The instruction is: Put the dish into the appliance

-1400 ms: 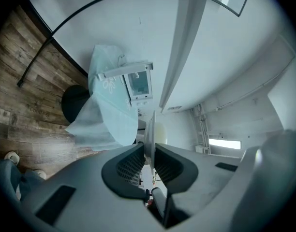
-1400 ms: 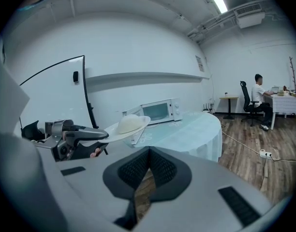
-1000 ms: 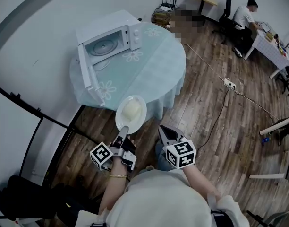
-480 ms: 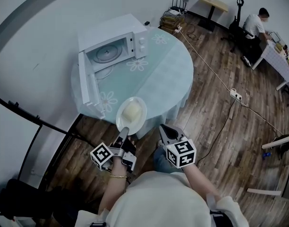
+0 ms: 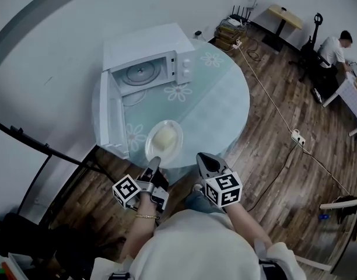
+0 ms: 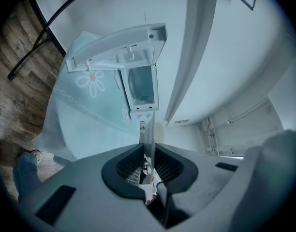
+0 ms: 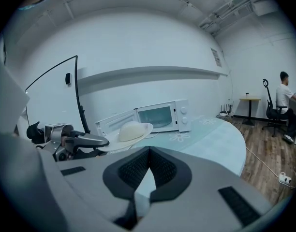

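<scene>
- Standing on the wood floor [image 5: 277, 139]: round table [image 5: 225, 104], draped in pale blue-green cloth with a white daisy print.
- Microwave [image 5: 146, 54], white, on the table's far left part; door [image 5: 111, 118] swung wide open toward the near edge, turntable visible in the cavity.
- Dish [image 5: 164, 140], white, round, held level in the air over the table's near edge, just beside the open door and outside the microwave.
- Left gripper [image 5: 154, 161]: jaws clamped on the dish's near rim.
- Right gripper [image 5: 203, 157]: jaws together, nothing between them; held near the left gripper, off the table's near edge.
- Food [image 5: 164, 136]: pale rounded mound, centred on the dish.
</scene>
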Motion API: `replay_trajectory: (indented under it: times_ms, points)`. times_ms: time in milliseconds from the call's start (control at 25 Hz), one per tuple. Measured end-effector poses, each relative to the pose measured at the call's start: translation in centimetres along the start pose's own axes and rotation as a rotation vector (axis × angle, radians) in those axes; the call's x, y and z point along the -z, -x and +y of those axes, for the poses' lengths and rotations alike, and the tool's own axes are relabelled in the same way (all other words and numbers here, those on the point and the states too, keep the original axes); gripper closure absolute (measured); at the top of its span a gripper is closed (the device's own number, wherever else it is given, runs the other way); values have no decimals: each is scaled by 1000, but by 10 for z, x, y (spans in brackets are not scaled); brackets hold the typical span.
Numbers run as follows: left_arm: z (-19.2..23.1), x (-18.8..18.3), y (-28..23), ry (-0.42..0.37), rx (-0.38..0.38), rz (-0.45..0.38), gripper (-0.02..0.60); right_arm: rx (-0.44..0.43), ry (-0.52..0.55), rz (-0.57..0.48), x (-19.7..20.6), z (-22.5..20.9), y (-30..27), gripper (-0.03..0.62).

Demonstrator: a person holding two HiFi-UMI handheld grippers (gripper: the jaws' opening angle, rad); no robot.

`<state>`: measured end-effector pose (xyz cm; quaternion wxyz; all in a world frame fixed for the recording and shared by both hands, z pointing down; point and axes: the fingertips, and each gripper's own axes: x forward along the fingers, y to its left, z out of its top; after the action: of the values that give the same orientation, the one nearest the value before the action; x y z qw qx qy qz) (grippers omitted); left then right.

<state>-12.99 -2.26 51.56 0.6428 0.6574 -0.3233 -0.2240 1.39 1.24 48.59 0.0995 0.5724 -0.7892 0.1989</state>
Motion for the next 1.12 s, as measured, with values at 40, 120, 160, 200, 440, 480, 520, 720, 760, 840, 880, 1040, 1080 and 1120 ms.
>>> replay_trajectory:
  times_ms: [40,120,160,200,440,480,520,720,760,840,880,1040,1080,1120]
  points:
    - [-1,-2,-6,3,-1,-11,528,-10,3,0,-5,-5,-5,589]
    - [0,-6,-17,5,-17,-32,528,-32,10,4,-12,-15,-15,589]
    - [-1,-8,-23,4,-24,-43,528,-43,14,8,-16,-20,-20,589]
    - [-1,-11,-28,6,-27,-55,528,-54,18,11,-19,-24,-24,589]
    - [-8,-22,-59,29,-1,-121,528,-120,52,34,-35,-46,-50,589]
    - [-7,-23,-63,32,-1,-132,527,-132,60,37,-37,-49,-55,589]
    - [-6,-24,-67,32,-5,-144,528,-144,67,40,-38,-52,-59,589]
    - [-2,-29,-86,33,-15,-198,528,-195,94,53,-45,-68,-78,589]
    - [-2,-29,-90,35,-13,-209,528,-203,98,55,-46,-72,-81,589]
    - [-1,-31,-98,38,-10,-229,527,-216,106,58,-48,-78,-86,589]
    - [0,-32,-100,38,-16,-240,528,-224,111,58,-49,-81,-89,589]
    - [7,-39,-108,42,-45,-286,527,-257,118,59,-50,-84,-100,589]
    - [8,-41,-110,43,-50,-295,528,-263,119,62,-50,-85,-102,589]
    - [9,-43,-112,44,-54,-302,528,-268,121,67,-49,-85,-104,589]
